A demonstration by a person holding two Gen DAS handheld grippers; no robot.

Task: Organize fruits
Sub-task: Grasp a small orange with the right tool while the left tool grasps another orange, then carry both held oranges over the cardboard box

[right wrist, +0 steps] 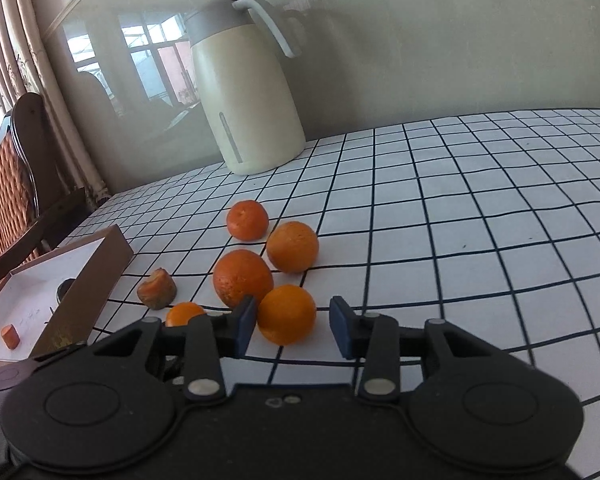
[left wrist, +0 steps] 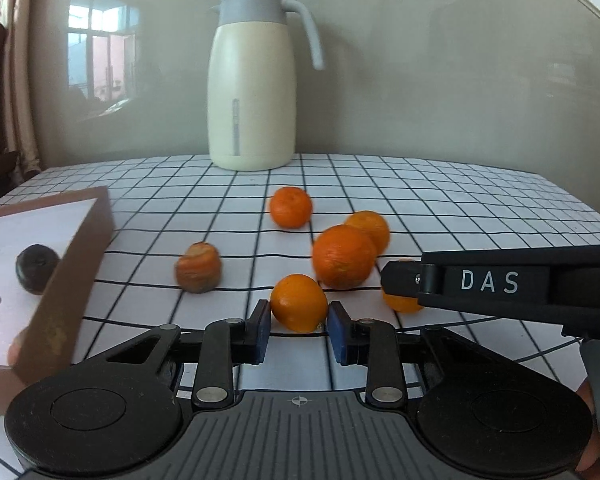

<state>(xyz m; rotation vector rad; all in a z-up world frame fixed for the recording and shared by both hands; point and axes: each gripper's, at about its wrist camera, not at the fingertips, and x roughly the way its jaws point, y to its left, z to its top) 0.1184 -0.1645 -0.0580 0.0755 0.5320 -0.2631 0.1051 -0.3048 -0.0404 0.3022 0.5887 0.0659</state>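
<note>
Since every line runs from the left of the frames to the right, the list starts at the box.

Box (left wrist: pixel 80 264): lower left of both views, open, brown-walled; a dark, shrivelled fruit (left wrist: pixel 37 268) lies inside, and the right wrist view shows a small orange piece (right wrist: pixel 10 336) there too.
Spoiled orange (left wrist: pixel 198 267): left of centre on the checked tablecloth (left wrist: pixel 460 200), browned and striped; probably soft, so squeeze lightly.
Left gripper (left wrist: pixel 299 330): bottom centre, blue pads touching both sides of a small orange (left wrist: pixel 298 308), clamped at its widest girth.
Held orange: light, round, slightly yielding skin; likely to roll or slip if pinched off-centre.
Right gripper (right wrist: pixel 293 328): jaws apart around another orange (right wrist: pixel 287 314); left pad touching, right pad clear.
Other oranges: three clustered mid-frame, near the jug (left wrist: pixel 252 92).
</note>
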